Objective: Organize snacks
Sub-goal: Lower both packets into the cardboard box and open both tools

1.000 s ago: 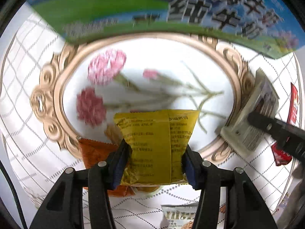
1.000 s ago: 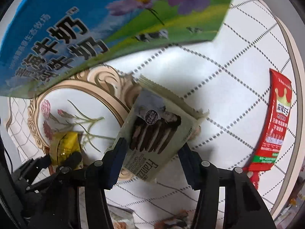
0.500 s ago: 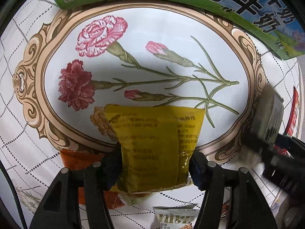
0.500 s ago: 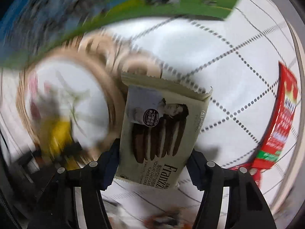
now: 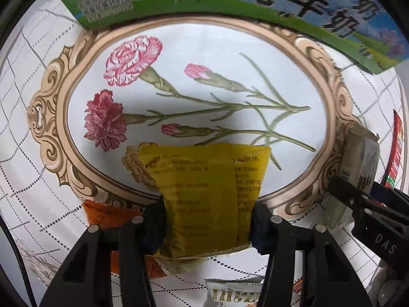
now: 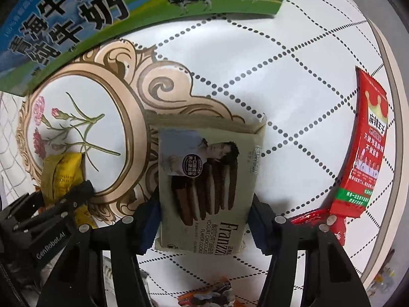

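Left gripper (image 5: 208,220): fingers (image 5: 153,220) have just been closing, now pinch both side edges of a yellow snack packet (image 5: 204,194), which crumples at the waist btwn the pads; gripper points down at the tabletop (image 5: 23,128). Packet is yellow foil w/ small dark print, back seam facing cam, hanging over the lower rim of the oval flower print (image 5: 194,97) on the cloth. Right gripper (image 6: 204,220): fingers (image 6: 150,217) have also just been closing, clamped on the sides of a cookie pack (image 6: 207,179), pale green-grey, w/ choc sandwich cookies pictured & "Franzzi" lettering, top edge torn open. It hangs over the gold scroll border (image 6: 163,84) just right of the oval. Around: orange packet (image 5: 110,212) below-left of the yellow one, a white packet (image 5: 235,291) at bottom edge, red snack pack (image 6: 365,153) well off to the right near the tabletop rim, blue-green milk carton (image 6: 76,12) along the far side.
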A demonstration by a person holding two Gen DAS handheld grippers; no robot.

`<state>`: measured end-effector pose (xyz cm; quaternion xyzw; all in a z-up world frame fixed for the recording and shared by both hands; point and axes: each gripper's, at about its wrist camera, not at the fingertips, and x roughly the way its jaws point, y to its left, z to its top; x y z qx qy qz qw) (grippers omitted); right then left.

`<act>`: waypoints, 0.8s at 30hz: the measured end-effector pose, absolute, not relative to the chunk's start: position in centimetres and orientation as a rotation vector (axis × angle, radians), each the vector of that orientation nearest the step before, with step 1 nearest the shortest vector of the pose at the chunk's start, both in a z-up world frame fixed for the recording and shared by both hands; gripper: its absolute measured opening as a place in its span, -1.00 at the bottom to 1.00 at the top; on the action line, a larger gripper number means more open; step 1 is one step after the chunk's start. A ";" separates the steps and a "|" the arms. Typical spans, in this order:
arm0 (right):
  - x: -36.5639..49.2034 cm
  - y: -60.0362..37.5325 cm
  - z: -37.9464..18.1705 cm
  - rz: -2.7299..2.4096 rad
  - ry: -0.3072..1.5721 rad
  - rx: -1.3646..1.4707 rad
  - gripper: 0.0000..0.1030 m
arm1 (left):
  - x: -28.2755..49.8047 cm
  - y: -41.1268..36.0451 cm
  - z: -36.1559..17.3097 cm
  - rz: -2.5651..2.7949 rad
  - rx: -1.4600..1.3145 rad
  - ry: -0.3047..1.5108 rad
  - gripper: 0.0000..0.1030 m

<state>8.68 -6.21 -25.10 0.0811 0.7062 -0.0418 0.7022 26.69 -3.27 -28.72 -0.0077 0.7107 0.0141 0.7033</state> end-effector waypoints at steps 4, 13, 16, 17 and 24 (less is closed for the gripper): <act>8.0 -6.9 -23.2 -0.049 1.550 0.207 0.19 | 25.9 -4.6 -26.3 -0.018 -0.021 1.563 -0.08; 9.5 -6.1 -12.3 0.109 1.380 0.209 0.19 | 27.8 -4.0 -14.1 -0.120 -0.137 1.368 -0.08; 11.1 -6.3 -7.7 0.141 1.304 0.200 0.19 | 30.2 -2.8 -10.2 -0.138 -0.148 1.303 -0.08; 12.1 -5.6 -6.5 0.157 1.273 0.194 0.19 | 31.4 -2.8 -8.6 -0.142 -0.149 1.282 -0.08; 20.3 -0.5 -3.3 0.197 1.197 0.156 0.19 | 40.1 0.1 -7.3 -0.069 -0.139 1.269 -0.08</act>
